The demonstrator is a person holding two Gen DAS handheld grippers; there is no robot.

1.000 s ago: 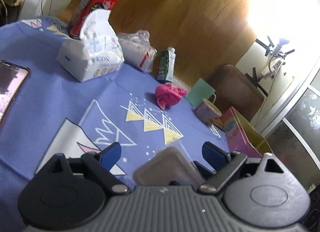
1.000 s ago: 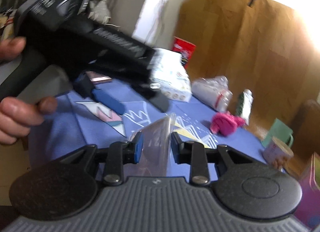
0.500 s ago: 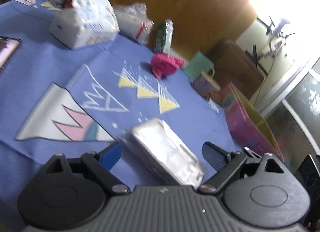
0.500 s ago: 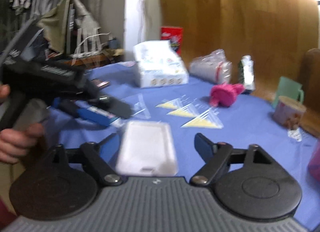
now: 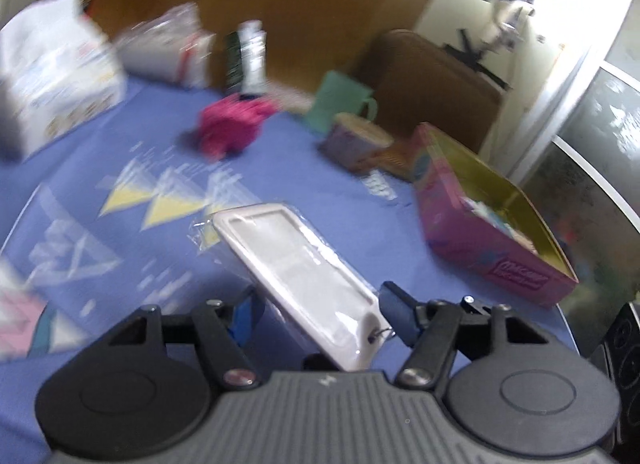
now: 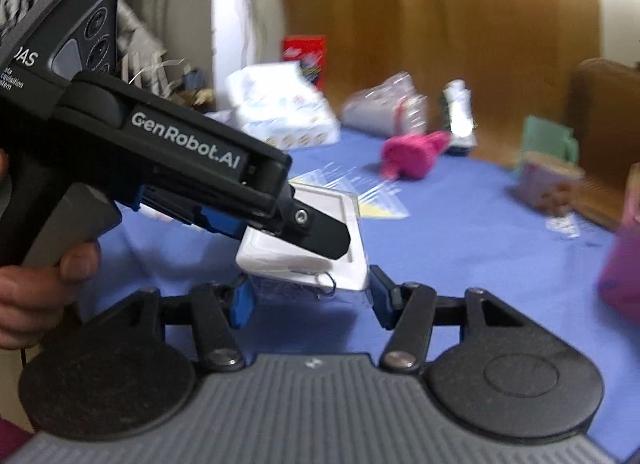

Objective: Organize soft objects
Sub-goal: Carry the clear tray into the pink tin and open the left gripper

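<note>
Blue patterned tablecloth with clutter along the far edge, wood panelling behind. Both views are motion-blurred.

Status: I have a white phone case in a clear sleeve, raised off the cloth and tilted. Left gripper has its fingers either side of the case's near end; from the left wrist view they look to be touching it, so I judge it's gripping the case. Right gripper sits just below the same case with its fingers spread at about the case's width. Can't tell whether they touch it or carry any load.

Progress, my read: early. Pink cloth lies loose mid-table, untouched. Tissue pack and plastic bag sit at the back. Pink tin on the right is open with a few items inside, too blurred to identify. Likely drop point, but that's a guess. Case is not yet placed anywhere.

Other items: green mug, patterned cup, small carton, red box.

Legible text: "GenRobot.AI" on the left gripper's body in the right wrist view, plus a partial "AS" above it. Tin has lettering on its side, unreadable. Tissue pack print is too smeared.
</note>
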